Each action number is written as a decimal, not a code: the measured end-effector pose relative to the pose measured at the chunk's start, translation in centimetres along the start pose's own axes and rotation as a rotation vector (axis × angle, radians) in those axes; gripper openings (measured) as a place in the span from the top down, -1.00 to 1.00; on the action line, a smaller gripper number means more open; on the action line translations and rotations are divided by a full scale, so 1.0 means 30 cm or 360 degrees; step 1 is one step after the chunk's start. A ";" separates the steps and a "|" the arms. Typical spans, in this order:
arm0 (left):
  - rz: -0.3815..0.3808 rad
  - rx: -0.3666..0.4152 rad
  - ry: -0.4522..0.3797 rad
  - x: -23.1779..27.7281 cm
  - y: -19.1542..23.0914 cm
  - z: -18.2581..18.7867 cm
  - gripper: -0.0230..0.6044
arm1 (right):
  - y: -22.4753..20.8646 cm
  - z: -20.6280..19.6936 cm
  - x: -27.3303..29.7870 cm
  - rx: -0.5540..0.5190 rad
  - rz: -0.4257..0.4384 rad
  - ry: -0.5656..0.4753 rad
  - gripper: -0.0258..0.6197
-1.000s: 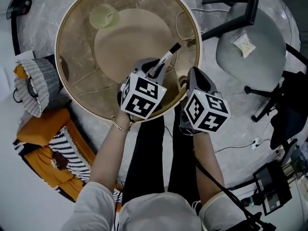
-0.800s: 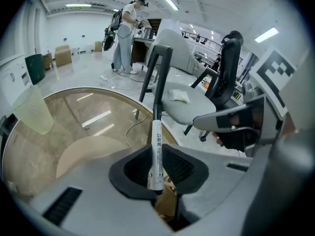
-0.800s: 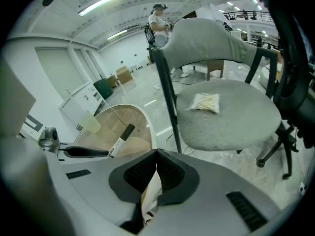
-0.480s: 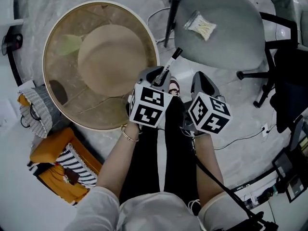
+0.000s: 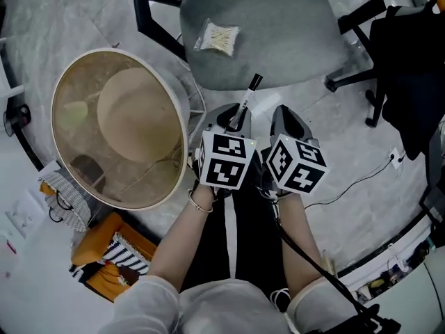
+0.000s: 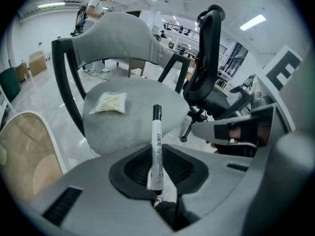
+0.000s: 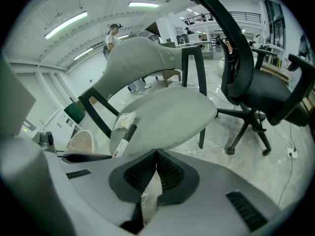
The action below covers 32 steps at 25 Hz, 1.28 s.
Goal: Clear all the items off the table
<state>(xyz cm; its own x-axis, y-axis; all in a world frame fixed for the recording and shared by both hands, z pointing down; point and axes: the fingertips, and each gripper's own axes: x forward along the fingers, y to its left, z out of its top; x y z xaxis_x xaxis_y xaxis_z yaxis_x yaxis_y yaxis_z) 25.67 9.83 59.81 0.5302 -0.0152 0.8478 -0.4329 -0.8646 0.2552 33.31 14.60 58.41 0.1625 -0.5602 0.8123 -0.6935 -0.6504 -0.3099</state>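
Note:
My left gripper is shut on a white marker with a black cap. The marker stands up between the pads, cap end pointing away from me. My right gripper is just to its right, its tips meeting with nothing seen between them. Both hover over the floor in front of a grey chair seat, which carries a clear packet of pale sticks. The round glass table lies to the left, with a pale green cup on it.
A black office chair stands at the right. Orange and striped bags and a striped basket sit on the floor by the table. A cable runs across the floor at the right.
Both grippers have swung away from the round table and now sit in front of the grey chair. The marker has stayed in the left gripper.

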 end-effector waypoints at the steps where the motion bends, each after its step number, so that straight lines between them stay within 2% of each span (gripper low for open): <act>1: 0.0017 -0.0003 0.0014 0.013 -0.011 0.008 0.70 | -0.013 0.006 0.002 0.0009 0.0002 -0.0002 0.85; 5: 0.0095 -0.0050 0.0021 0.064 -0.010 0.075 0.70 | -0.049 0.055 0.024 0.0013 0.0010 -0.0021 0.84; 11: 0.0163 -0.0209 -0.0060 0.152 0.070 0.251 0.70 | -0.083 0.162 0.088 -0.0041 -0.0013 -0.0022 0.84; 15: 0.0222 -0.0253 -0.0095 0.228 0.130 0.362 0.70 | -0.098 0.263 0.149 -0.0105 0.0015 -0.0050 0.85; 19: 0.0270 -0.0293 -0.0093 0.323 0.172 0.447 0.70 | -0.130 0.329 0.178 -0.0088 -0.0001 -0.0082 0.84; 25: 0.0298 -0.0349 -0.0044 0.409 0.194 0.477 0.70 | -0.182 0.296 0.181 -0.0023 -0.0040 -0.0053 0.85; 32: 0.0314 -0.0313 -0.0046 0.430 0.205 0.483 0.69 | -0.216 0.251 0.181 0.0035 -0.0069 -0.0031 0.84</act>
<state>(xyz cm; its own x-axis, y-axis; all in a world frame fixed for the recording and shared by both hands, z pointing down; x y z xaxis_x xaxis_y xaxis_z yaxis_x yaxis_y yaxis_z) 40.42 -2.95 65.59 0.4407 -0.1904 0.8773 -0.6617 -0.7292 0.1742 43.96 11.92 61.09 0.2061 -0.5409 0.8155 -0.6698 -0.6855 -0.2854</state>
